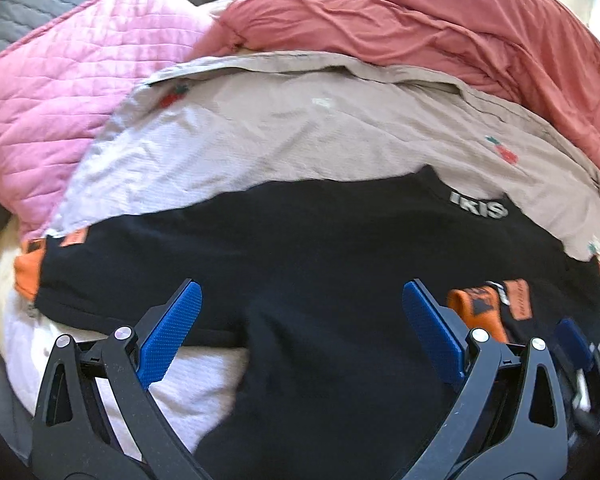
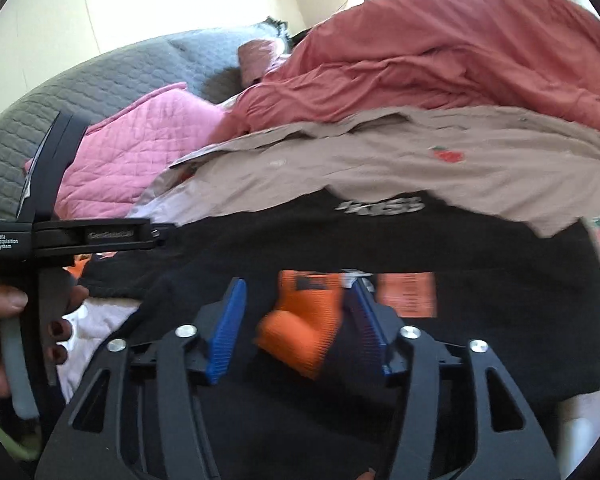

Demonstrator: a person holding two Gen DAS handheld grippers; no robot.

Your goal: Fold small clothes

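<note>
both held low over the black top (image 1: 300, 248); left gripper (image 1: 302, 304) jaws wide apart, right gripper (image 2: 298, 300) apart around an orange cuff (image 2: 304, 332). beige shirt (image 1: 284, 136) just beyond.

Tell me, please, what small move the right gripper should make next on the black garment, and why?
Probably close the right gripper on the orange cuff. Its jaws stand open with the cuff lying between the blue pads, nothing gripped yet. The left gripper is also open over the black garment, which lies spread across the beige shirt, so a fold needs a hold first.
</note>
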